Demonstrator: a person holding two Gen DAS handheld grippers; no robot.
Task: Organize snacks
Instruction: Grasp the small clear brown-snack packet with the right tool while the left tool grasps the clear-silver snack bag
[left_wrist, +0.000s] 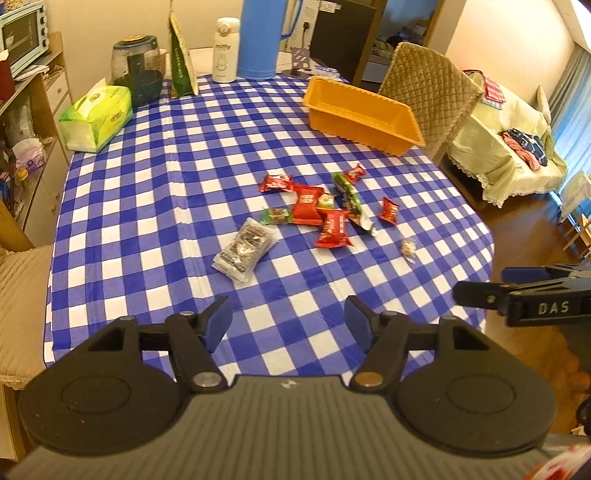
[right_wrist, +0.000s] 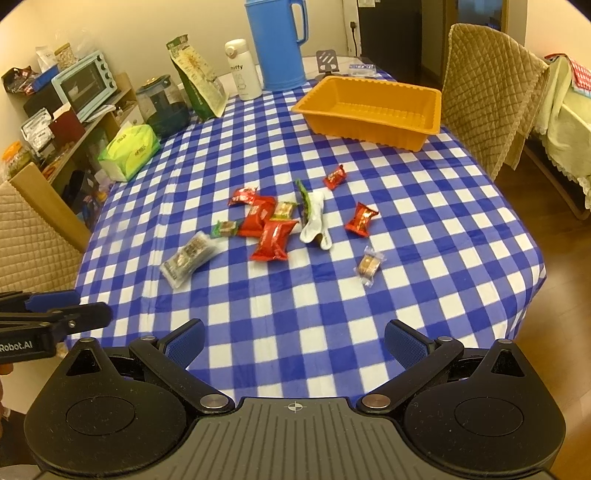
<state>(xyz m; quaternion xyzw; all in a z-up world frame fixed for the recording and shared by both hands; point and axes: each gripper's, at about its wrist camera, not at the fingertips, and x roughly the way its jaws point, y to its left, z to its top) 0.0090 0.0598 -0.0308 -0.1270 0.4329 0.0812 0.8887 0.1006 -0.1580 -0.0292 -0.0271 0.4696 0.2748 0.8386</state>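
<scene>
Opening step, nothing gathered yet. Left gripper (left_wrist: 288, 325) and right gripper (right_wrist: 293, 345) wide, empty, at table's near edge. Foil-wrapped snack packets (right_wrist: 273, 229) mid-table; empty orange plastic tray (right_wrist: 369, 107) near far edge. Next: reaching forward, closing on one packet.

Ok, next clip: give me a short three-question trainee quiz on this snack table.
1. True or false: the orange tray already holds snacks.
2. Which sits nearest the clear grey packet? A) small green packet B) clear-wrapped pastry C) blue jug
3. Fill in: the left gripper and the right gripper are both ____, with nothing between the fingers.

Key: 1 false, the tray looks empty; 2 A; 3 open.
</scene>
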